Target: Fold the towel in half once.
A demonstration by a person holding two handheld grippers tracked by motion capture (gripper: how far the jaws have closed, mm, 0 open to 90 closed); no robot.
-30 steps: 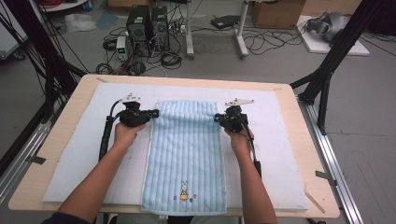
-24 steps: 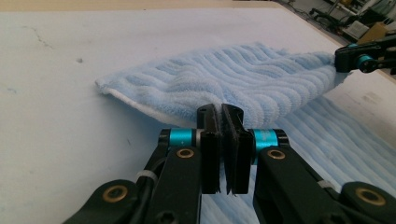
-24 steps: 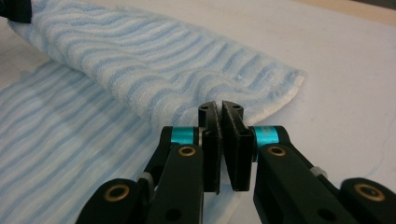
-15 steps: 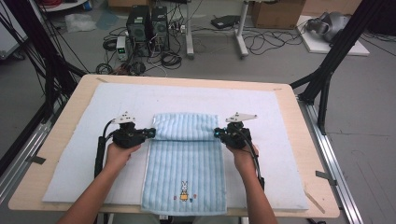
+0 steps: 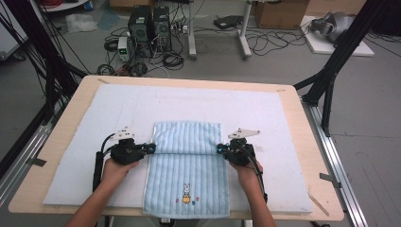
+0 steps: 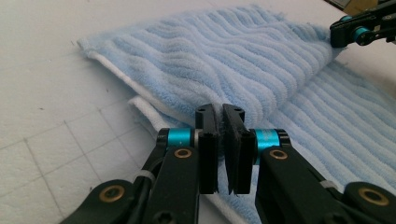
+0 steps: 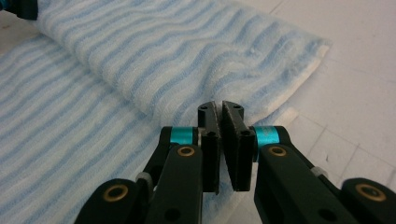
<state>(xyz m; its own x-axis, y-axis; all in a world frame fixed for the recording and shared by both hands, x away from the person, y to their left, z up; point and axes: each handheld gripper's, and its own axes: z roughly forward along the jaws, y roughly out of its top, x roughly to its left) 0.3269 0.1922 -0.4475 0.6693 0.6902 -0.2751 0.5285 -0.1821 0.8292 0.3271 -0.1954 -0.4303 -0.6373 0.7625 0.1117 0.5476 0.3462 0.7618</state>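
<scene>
folding step: left gripper [image 5: 150,148] and right gripper [image 5: 220,149] fingers clenched on the towel [image 5: 188,137] corners (far edge doubled over); next, drag the fold toward the near hem, then release.

A lab or test room: the wooden desk [image 5: 302,142] with a white mat [image 5: 265,123] stands inside a black metal frame [image 5: 331,71] on a grey floor [image 5: 369,123], with computer towers [image 5: 150,23], loose cables [image 5: 279,40] and cardboard boxes [image 5: 279,12] behind it.
</scene>
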